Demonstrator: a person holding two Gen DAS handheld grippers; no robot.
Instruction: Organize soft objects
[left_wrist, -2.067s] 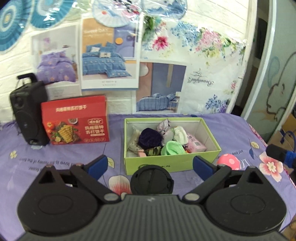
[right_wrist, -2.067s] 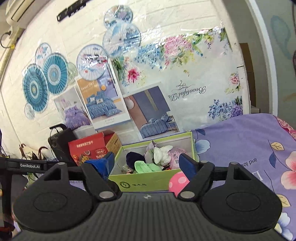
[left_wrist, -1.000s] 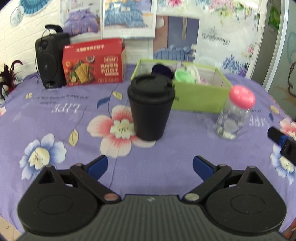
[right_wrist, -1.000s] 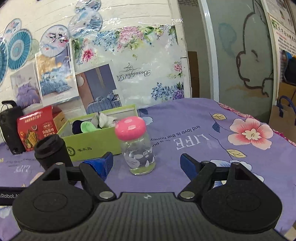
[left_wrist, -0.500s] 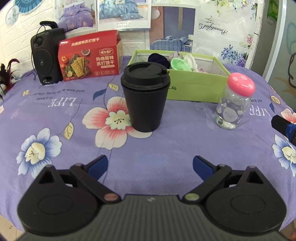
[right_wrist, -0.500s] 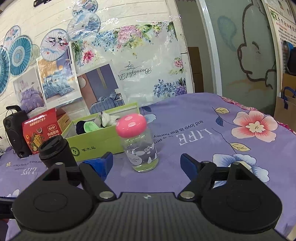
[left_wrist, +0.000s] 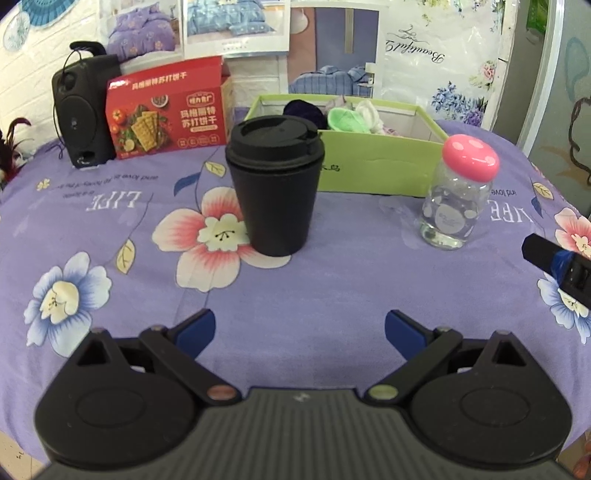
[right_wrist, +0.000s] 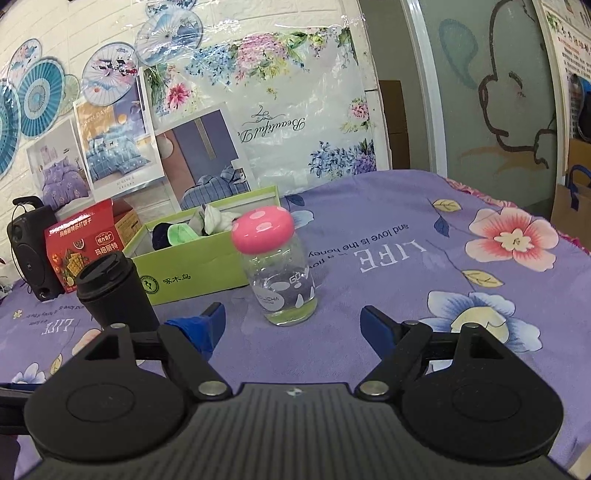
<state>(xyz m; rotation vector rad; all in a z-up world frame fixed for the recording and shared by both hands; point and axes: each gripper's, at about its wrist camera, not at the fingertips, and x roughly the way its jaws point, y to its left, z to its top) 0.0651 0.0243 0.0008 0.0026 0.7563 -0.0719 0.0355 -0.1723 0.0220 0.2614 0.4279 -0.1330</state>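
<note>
Left gripper (left_wrist: 297, 328) jaws spread wide, nothing between them, hanging over the purple flowered cloth (left_wrist: 332, 295). Right gripper (right_wrist: 291, 325) same deal: gaping, empty, short of the pink-capped clear glass jar (right_wrist: 277, 266). Soft rolled socks (left_wrist: 345, 118) piled in the lime-green cardboard box (left_wrist: 373, 166) behind the black lidded cup (left_wrist: 275, 184).

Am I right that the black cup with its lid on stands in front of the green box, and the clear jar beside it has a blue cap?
Not quite. The clear jar has a pink cap with white spots, not a blue one; the right wrist view shows it plainly. The rest holds: the black cup, lid on, stands in front of the green box, with the jar beside it.
</note>
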